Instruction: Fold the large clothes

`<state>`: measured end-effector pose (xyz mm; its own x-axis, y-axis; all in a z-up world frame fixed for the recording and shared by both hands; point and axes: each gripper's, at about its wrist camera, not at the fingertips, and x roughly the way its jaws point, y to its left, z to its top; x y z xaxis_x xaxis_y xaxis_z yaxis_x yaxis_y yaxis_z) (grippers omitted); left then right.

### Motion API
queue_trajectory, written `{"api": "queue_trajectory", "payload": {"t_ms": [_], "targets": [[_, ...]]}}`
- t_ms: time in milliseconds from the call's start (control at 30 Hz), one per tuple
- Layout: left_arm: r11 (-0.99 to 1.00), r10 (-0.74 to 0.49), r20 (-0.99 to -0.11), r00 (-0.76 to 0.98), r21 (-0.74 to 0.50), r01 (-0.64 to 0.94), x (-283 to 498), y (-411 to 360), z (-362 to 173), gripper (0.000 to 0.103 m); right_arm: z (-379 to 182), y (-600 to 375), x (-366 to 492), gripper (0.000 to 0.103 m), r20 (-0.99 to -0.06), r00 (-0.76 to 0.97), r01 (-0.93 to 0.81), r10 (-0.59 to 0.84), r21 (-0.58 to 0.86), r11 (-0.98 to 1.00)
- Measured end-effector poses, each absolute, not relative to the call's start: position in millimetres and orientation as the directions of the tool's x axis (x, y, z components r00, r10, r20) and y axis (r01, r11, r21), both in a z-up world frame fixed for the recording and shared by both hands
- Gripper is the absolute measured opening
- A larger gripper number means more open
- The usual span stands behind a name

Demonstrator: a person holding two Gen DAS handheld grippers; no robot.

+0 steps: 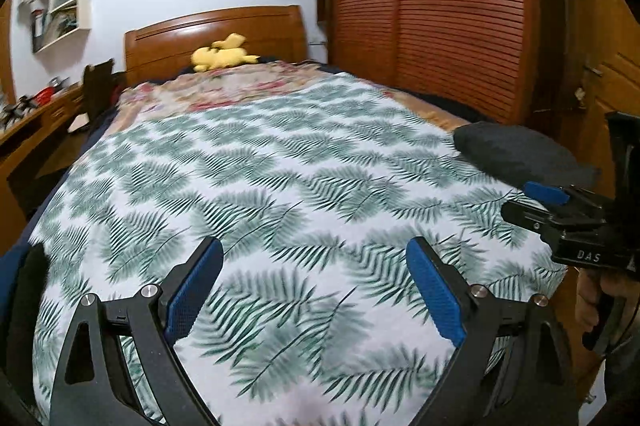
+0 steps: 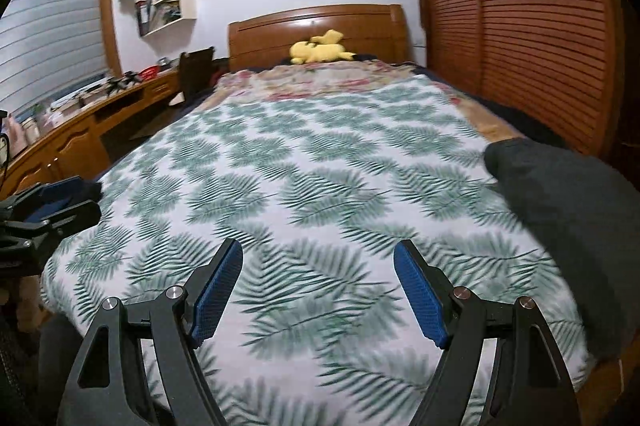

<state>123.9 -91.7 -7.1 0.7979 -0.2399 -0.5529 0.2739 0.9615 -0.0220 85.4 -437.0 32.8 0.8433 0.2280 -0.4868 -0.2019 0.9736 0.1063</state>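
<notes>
Both tools are released and carry nothing. The left tool [image 1: 316, 290] hangs over the foot end of the bed [image 1: 16, 266] with its blue pads [image 1: 196, 290] spread wide, only leaf-print cover visible between them. The right tool [image 2: 318, 292] is likewise spread, its pads [image 2: 420, 294] apart over bare cover near the same foot edge; seen from the left wrist, it sits out toward the bed's right edge, gripped by a hand [image 1: 596, 302].

The garment to be folded looks to be the dark cloth [image 2: 568, 218] lying at the right edge of the bed, near the foot corner. It rests in a soft rounded heap on the leaf-print bedspread [image 2: 304, 185], just beside the right tool and ahead of it to the right, and well apart from the left tool.

As for progress, I judge the folding not yet begun: the cloth is bunched, not spread flat, and no neat crease shows. It has yet to be taken up, laid out on the open bedspread, and folded over.
</notes>
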Motion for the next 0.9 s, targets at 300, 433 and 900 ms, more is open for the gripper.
{"api": "queue_trajectory", "payload": {"t_ms": [300, 433, 900], "targets": [[0.987, -0.152, -0.529, 0.835, -0.035, 0.158, 81, -43, -1, 0.093, 37, -397, 63, 0.079, -0.457, 0.840, -0.269, 0.293, 0.119, 0.956], [0.994, -0.103, -0.473, 0.875, -0.009, 0.112, 55, -26, 20, 0.093, 46, -387, 58, 0.079, -0.413, 0.853, -0.296, 0.318, 0.119, 0.948], [0.997, -0.045, -0.384, 0.922, -0.073, 0.018, 10, 10, 53, 0.093, 50, -370, 25, 0.080, -0.314, 0.879, -0.343, 0.358, 0.104, 0.934]]}}
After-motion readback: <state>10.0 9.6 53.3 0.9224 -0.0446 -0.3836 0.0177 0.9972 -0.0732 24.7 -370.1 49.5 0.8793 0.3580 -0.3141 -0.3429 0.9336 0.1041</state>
